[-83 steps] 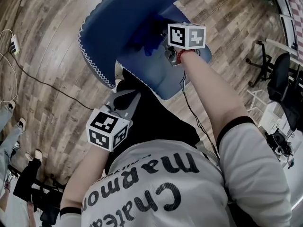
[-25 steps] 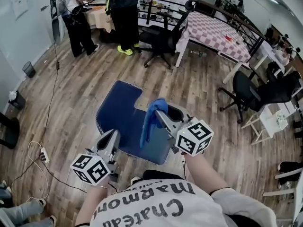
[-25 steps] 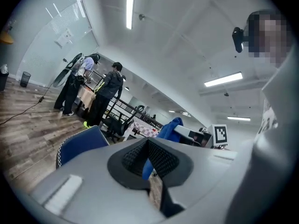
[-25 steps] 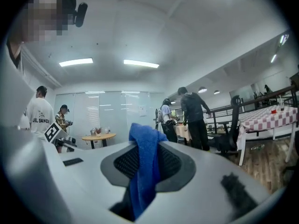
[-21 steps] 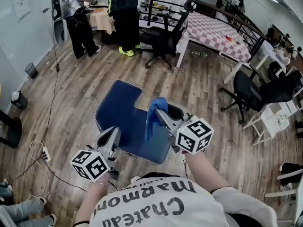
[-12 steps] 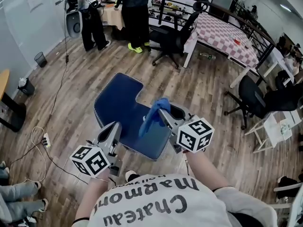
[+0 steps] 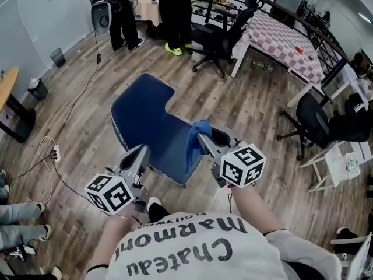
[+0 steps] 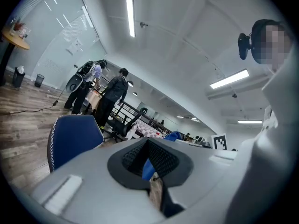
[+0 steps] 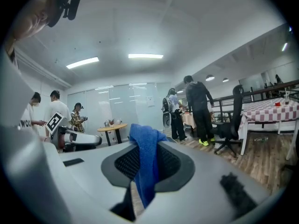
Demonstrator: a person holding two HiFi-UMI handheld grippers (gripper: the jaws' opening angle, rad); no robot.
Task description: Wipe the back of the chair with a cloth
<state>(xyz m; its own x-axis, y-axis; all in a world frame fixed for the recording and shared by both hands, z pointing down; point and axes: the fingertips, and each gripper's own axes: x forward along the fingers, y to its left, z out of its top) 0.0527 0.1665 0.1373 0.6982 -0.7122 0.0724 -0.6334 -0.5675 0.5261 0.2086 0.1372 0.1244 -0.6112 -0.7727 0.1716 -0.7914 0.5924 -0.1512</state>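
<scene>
The right gripper (image 7: 202, 137) is closed on a blue terry cloth (image 7: 196, 147). In the right gripper view the cloth (image 9: 147, 164) is pinched at the jaw tips, bunches above them and hangs down between the dark textured pads. The jaws point level into the room, and the hanging end is free of any surface.

The left gripper (image 7: 141, 151) holds nothing. In the left gripper view its jaws meet at the tips, leaving only a narrow gap lower down between the pads.

The blue padded chair with white edge stitching (image 7: 143, 118) stands on the wood-plank floor (image 7: 76, 115) directly in front of the person, below both grippers. In the head view the left gripper is over the near left edge of the chair and the right gripper over its near right edge. The cloth overlaps the near part of the chair, but that view does not show whether they touch. The left gripper view shows the chair back (image 8: 72, 141) upright, to the left of the jaws.

A black office chair (image 7: 218, 37) and a table with a checked cover (image 7: 285, 39) stand farther off. Two standing persons (image 7: 175, 4) are beyond them.
</scene>
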